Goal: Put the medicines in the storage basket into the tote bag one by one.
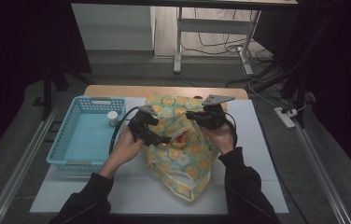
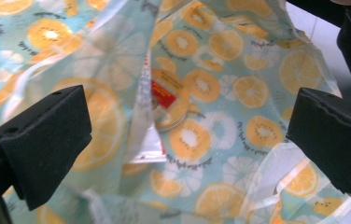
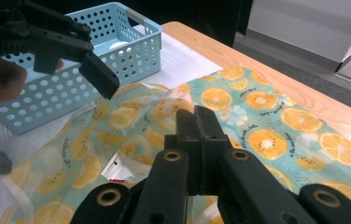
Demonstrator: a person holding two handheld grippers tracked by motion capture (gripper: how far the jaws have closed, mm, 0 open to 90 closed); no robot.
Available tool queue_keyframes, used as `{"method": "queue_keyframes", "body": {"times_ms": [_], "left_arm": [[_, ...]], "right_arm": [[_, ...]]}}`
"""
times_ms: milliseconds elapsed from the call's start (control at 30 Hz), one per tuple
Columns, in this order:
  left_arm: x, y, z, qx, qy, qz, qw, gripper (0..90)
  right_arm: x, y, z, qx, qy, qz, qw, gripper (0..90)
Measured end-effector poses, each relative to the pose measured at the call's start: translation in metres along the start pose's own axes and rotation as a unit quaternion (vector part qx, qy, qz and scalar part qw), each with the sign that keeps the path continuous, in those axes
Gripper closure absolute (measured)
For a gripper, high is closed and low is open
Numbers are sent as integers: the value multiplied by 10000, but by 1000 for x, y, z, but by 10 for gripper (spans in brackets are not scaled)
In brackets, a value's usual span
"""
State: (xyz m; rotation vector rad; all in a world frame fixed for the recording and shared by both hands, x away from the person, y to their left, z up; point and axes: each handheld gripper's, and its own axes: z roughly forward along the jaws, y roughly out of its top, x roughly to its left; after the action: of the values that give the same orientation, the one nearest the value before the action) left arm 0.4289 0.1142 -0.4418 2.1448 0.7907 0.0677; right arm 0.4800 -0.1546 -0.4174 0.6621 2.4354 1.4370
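A plastic bag point(image 1: 187, 158) printed with orange slices lies on the white mat point(image 1: 257, 154). My right gripper point(image 1: 191, 115) is shut on the bag's upper rim point(image 3: 183, 105) and holds it lifted. My left gripper point(image 1: 160, 130) hovers at the bag's mouth, jaws wide apart with nothing between them. In the left gripper view the open gripper point(image 2: 187, 135) looks down into the bag point(image 2: 239, 88), where a packet with a red label point(image 2: 164, 95) lies. The packet point(image 3: 122, 168) also appears in the right gripper view, left of the shut gripper point(image 3: 194, 119).
A light blue perforated basket point(image 1: 66, 130) stands to the left of the bag, with a small white jar point(image 1: 112, 118) at its far right corner. The wooden table edge point(image 1: 164, 90) runs behind the mat. Both forearms come in from the bottom.
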Motion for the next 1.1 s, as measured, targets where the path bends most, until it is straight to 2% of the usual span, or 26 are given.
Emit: {"method": "queue_keyframes", "body": {"times_ms": [367,567,767,1100], "left_arm": [[17,-13,-22,-98,321,-137,9993,0],[27,-21,-36,-176,541,-253,9981,0],[40,-30,-48,-176,671,-420,9967,0],[59,-44,-68,-223,1088,-659,9916,2]], "right_arm": [[1,0,1,8,9,-5,10000,899],[1,0,0,-7,17,1,10000,899],[1,0,1,-3,13,-8,10000,900],[1,0,0,-7,8,1,10000,899]]}}
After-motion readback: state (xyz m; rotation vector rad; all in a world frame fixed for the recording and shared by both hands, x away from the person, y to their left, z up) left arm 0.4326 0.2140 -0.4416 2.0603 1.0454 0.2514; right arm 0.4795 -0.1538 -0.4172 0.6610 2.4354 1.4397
